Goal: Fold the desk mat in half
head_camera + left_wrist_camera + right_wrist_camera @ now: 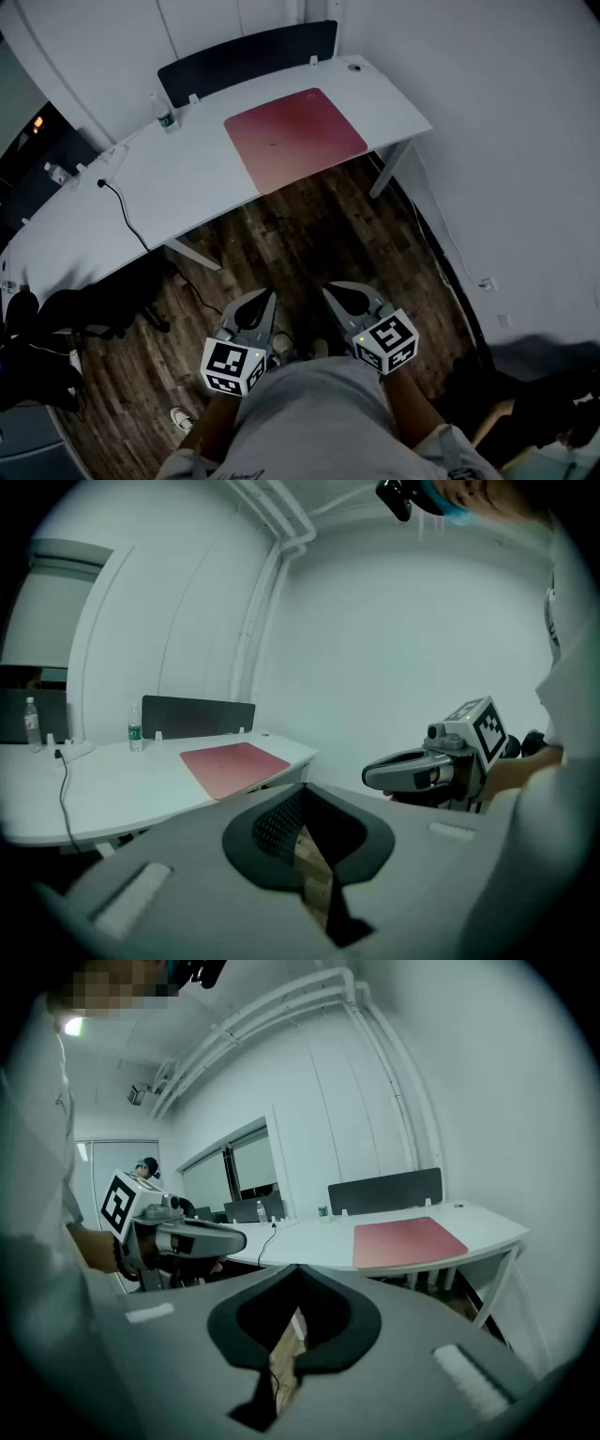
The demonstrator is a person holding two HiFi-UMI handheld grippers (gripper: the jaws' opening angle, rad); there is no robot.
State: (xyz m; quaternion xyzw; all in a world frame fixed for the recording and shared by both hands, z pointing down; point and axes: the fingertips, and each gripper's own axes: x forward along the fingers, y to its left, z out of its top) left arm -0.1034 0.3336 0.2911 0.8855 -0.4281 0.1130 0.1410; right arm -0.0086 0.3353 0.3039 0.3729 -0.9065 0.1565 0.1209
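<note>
A dark red desk mat (295, 136) lies flat and unfolded on the right part of a white desk (141, 187); it also shows in the left gripper view (234, 764) and the right gripper view (408, 1239). Both grippers hang low by the person's waist, over the wooden floor and well short of the desk. The left gripper (266, 300) (302, 791) is shut with nothing in it. The right gripper (334, 293) (298, 1271) is shut and empty too. They are side by side, pointing toward the desk.
A black partition panel (244, 56) runs along the desk's far edge, with a small bottle (167, 117) beside it. A black cable (122, 202) trails over the desk's near edge. A dark chair (84, 314) stands at the left. White desk legs (389, 173) are below the mat.
</note>
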